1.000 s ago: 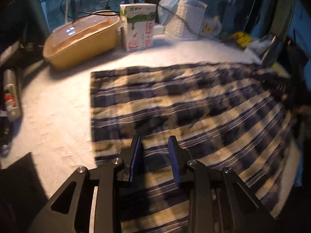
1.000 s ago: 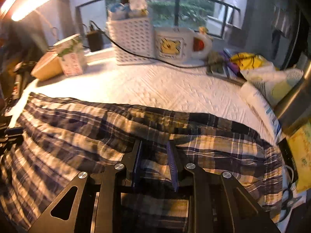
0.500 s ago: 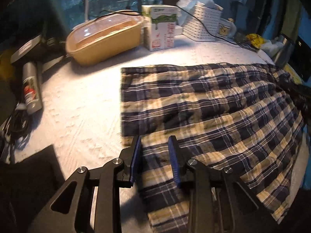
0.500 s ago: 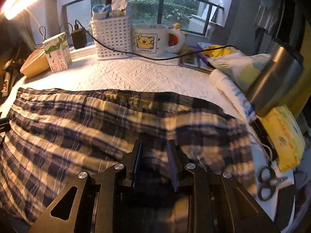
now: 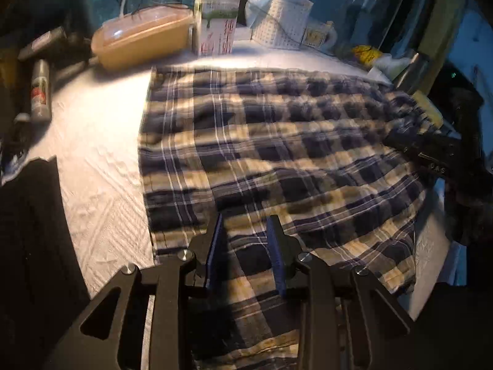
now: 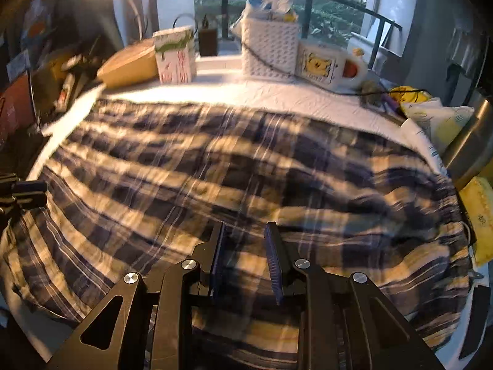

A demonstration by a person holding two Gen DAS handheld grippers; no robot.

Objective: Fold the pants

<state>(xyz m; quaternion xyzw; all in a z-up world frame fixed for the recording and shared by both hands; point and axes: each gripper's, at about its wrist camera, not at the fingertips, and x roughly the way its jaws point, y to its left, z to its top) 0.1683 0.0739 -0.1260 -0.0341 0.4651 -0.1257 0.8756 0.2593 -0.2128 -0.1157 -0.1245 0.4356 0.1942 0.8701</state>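
Plaid navy-and-cream pants [image 5: 277, 160] lie spread flat on a white quilted table cover [image 5: 92, 141]; they also fill the right wrist view [image 6: 234, 178]. My left gripper [image 5: 245, 231] is open and empty, hovering over the near edge of the pants by their left hem. My right gripper [image 6: 245, 237] is open and empty over the near part of the pants, with the gathered waistband [image 6: 450, 209] to its right. The right gripper's body [image 5: 431, 151] shows at the right of the left wrist view. The left gripper's tip [image 6: 21, 191] shows at the left edge of the right wrist view.
At the table's back stand a tan lidded dish [image 5: 141, 37], a milk carton [image 5: 215, 27], a white basket [image 6: 268, 49] and a Pooh mug [image 6: 326, 64]. A steel flask [image 6: 468, 145] and yellow packets [image 6: 483, 215] sit at the right. Bottles [image 5: 40, 92] lie at the left.
Both grippers stayed open and shifted over the pants. The left view swung right, so the left hem now sits further left. The right view panned left, showing more of the pants' length.
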